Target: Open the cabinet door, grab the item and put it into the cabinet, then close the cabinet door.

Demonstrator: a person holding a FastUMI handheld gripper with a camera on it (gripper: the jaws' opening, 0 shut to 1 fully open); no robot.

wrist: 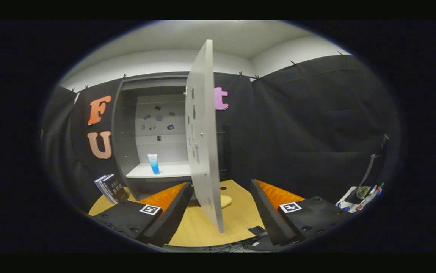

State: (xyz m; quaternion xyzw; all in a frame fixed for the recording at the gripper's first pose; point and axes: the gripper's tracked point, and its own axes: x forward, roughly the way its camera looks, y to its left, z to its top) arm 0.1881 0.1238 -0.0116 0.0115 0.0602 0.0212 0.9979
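The grey cabinet stands at the back of the wooden table, and its door is swung wide, edge-on toward me. A blue tube stands upright on the cabinet's white shelf, left of the door. My gripper is open; its two fingers sit apart on either side of the door's lower edge, which reaches down between them. Nothing is held. The tube lies well beyond the fingers, to the left.
Books lean against the cabinet's left foot. A pale flat object lies on the wooden table behind the door. Markers and a stand sit at the right. Cables trail at the table's near edge.
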